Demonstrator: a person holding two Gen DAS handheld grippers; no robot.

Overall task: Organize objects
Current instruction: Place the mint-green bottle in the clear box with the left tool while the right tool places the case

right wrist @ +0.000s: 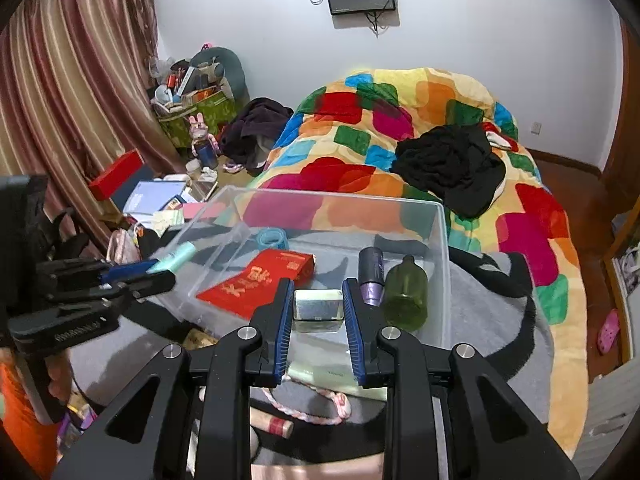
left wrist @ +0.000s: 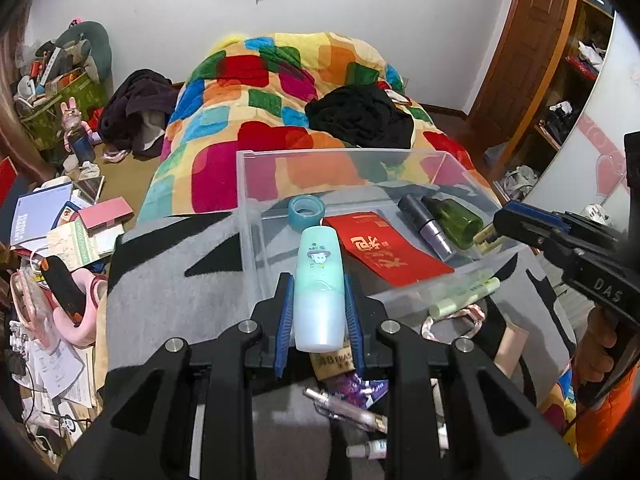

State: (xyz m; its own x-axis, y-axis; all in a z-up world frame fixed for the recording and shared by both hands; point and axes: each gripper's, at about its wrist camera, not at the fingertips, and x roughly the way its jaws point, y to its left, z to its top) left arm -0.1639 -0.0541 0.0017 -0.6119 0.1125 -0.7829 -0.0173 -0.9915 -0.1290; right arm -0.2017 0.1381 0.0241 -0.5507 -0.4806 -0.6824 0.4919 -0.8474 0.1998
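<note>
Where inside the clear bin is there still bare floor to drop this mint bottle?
The clear bin has bare floor along its left wall, left of the tape roll and red envelope. The right end is crowded: dark tube, green bottle. The left hand-held gripper holds the mint bottle above the near-left corner.

We look forward along each gripper, close above the clear bin (left wrist: 344,168) (right wrist: 340,208), sharing bin and bed (left wrist: 280,92) (right wrist: 420,112) ahead.
</note>
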